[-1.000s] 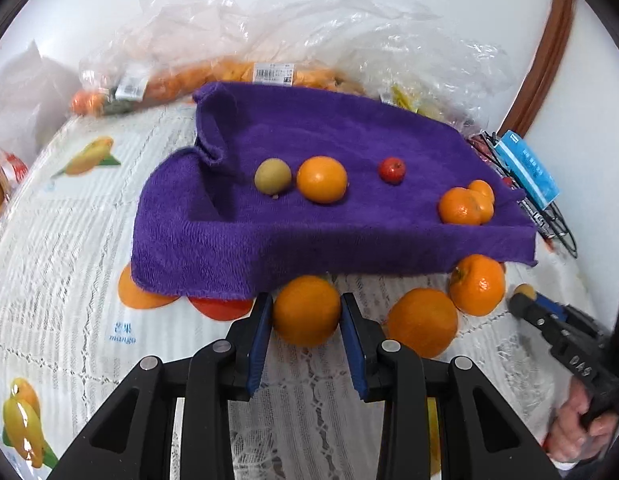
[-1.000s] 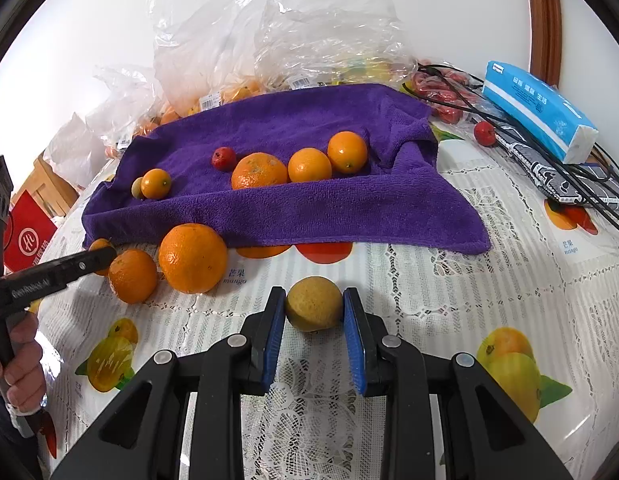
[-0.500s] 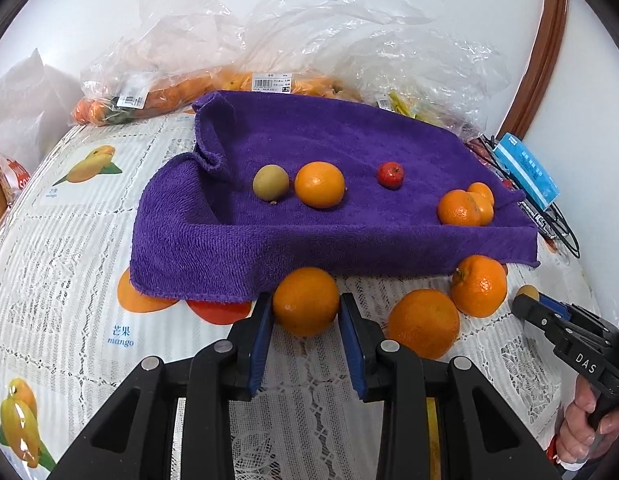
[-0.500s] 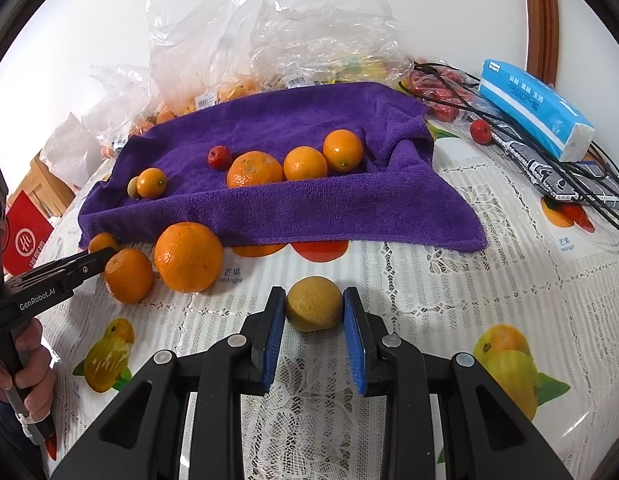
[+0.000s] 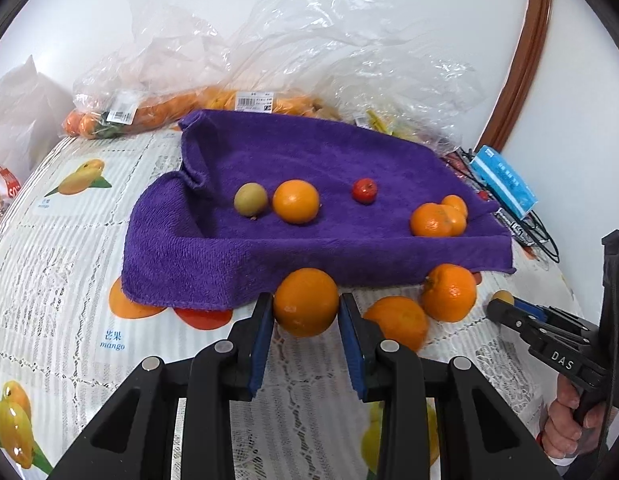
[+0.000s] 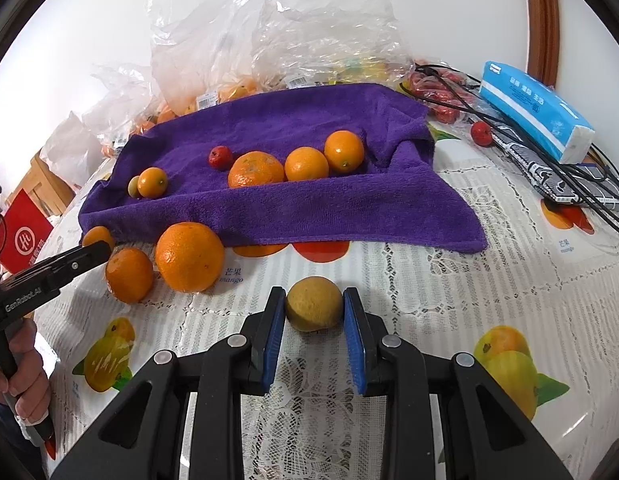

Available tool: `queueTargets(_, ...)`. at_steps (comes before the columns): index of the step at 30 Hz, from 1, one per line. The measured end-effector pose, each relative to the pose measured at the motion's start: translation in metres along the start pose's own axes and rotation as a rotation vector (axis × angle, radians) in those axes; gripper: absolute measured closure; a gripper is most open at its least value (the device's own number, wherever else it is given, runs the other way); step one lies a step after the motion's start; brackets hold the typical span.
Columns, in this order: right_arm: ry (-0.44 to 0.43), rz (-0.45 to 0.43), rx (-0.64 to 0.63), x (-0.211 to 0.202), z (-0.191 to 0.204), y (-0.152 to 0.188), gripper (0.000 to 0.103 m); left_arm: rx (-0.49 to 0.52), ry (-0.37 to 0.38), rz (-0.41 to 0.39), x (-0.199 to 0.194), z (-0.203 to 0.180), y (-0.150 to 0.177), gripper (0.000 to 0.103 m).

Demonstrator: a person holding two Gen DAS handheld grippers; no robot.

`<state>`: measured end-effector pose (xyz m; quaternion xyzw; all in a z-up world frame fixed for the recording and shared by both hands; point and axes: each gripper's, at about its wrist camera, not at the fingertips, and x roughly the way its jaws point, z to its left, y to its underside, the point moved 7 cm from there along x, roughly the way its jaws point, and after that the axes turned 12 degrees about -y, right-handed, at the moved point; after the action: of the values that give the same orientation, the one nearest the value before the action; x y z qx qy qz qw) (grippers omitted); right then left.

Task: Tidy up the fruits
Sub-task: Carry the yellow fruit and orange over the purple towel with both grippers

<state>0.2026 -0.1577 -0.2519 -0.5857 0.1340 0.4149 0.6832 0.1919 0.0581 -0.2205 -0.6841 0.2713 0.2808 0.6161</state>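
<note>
Both grippers clamped on fruit at lower centre of frame: left gripper (image 5: pixel 305 312) fingers hold an orange (image 5: pixel 306 302), right gripper (image 6: pixel 314 312) fingers a yellowish fruit (image 6: pixel 314 309), the purple towel (image 5: pixel 309 168) directly beyond, above them.

Both grippers, left gripper (image 5: pixel 305 312) and right gripper (image 6: pixel 314 310): black plastic bodies, silver screws, blue-padded fingers (image 5: pixel 258 354). White lettering is printed on the sides: "DAS", "GenRobot.AI".
</note>
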Motion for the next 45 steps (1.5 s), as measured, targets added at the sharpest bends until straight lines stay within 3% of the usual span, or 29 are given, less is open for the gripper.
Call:
queueTargets(15,-0.024,-0.057,0.041,-0.024,0.001,-0.012,0.074,-0.048,0.095,-0.077,-0.035,0.001,-0.024,0.072)
queueTargets(19,0.004,-0.105,-0.02,-0.044,0.016,-0.037,0.074,-0.05,0.112,-0.106,-0.051,0.0,-0.044,0.072)
queueTargets(26,-0.001,-0.176,-0.065,-0.062,0.038,-0.086,0.074,-0.041,0.044,-0.146,-0.067,-0.001,-0.083,0.071)
queueTargets(35,-0.022,-0.23,-0.113,-0.05,0.051,-0.124,0.074,-0.094,0.014,-0.166,-0.055,0.004,-0.109,0.071)
queueTargets(45,-0.046,-0.232,-0.093,-0.018,0.038,-0.157,0.074,-0.138,0.04,-0.13,-0.003,-0.01,-0.129,0.071)
